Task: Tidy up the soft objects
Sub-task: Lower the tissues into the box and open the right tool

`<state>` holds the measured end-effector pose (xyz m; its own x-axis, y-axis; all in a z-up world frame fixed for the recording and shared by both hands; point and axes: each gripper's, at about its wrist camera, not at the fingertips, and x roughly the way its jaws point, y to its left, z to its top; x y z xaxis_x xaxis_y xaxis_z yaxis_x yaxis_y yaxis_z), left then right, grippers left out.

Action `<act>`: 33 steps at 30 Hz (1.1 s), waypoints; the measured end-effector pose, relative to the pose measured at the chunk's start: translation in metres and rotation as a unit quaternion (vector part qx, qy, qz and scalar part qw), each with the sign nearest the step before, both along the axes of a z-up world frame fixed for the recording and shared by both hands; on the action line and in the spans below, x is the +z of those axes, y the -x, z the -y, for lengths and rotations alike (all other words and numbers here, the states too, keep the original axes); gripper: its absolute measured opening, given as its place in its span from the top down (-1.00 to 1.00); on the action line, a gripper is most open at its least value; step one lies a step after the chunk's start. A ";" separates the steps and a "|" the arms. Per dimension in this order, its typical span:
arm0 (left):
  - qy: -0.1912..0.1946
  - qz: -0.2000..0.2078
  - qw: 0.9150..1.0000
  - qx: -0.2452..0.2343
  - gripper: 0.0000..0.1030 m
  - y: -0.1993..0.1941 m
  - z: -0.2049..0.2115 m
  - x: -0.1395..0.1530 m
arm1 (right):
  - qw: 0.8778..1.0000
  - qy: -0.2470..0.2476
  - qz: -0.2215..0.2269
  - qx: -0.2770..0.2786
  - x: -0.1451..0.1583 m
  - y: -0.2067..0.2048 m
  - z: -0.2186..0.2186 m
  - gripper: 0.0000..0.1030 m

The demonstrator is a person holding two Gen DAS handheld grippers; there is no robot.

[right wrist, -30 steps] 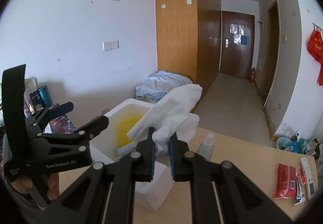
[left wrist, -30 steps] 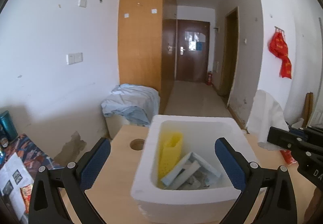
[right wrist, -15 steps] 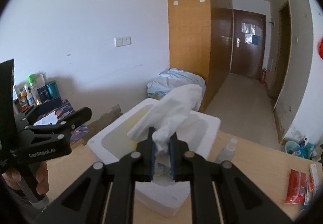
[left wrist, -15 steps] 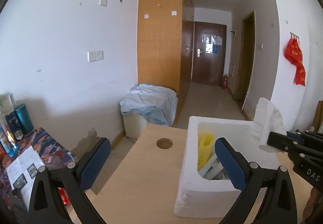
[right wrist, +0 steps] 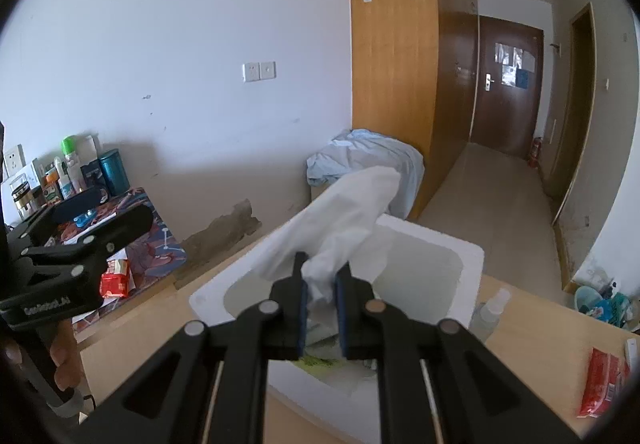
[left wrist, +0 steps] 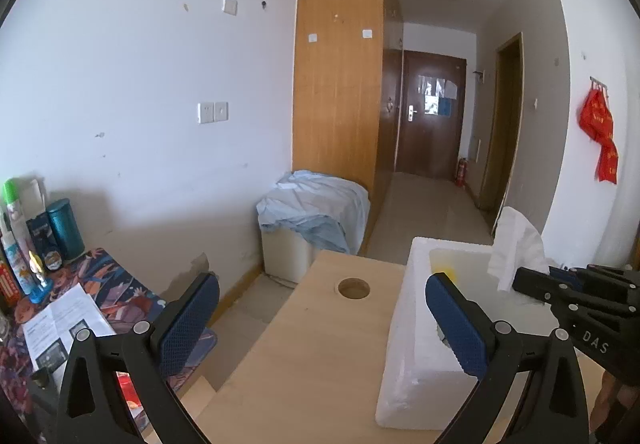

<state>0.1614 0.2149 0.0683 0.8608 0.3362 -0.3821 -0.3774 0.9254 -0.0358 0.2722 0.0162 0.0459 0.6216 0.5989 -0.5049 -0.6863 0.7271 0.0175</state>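
Observation:
My right gripper (right wrist: 320, 294) is shut on a crumpled white tissue (right wrist: 340, 220) and holds it over the open white foam box (right wrist: 460, 256). The box stands on the light wooden table (right wrist: 532, 356), with yellow and pale items inside. In the left wrist view the same tissue (left wrist: 516, 244) sticks up above the box (left wrist: 416, 364), held by the right gripper (left wrist: 520, 282). My left gripper (left wrist: 320, 316) is open and empty, to the left of the box above the table (left wrist: 320, 364); it also shows in the right wrist view (right wrist: 112, 212).
A round hole (left wrist: 353, 288) is in the table near its far edge. A small spray bottle (right wrist: 490, 310) stands right of the box, a red packet (right wrist: 602, 380) farther right. A low side table with bottles and papers (left wrist: 48, 284) stands at the left wall.
My left gripper has moved left, away from the box, and stays open. My right gripper has carried the tissue from beside the box to above its opening.

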 end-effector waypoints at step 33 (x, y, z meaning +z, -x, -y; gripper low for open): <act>-0.007 0.006 1.000 -0.015 -1.00 0.002 0.012 0.006 | 0.998 -0.002 0.016 -0.055 0.004 -0.002 0.011 -0.78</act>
<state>0.1597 0.2030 0.0741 0.8756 0.3145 -0.3665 -0.3484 0.9369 -0.0282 0.2737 0.0057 0.0501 0.6994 0.5279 -0.4818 -0.6028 0.7979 -0.0006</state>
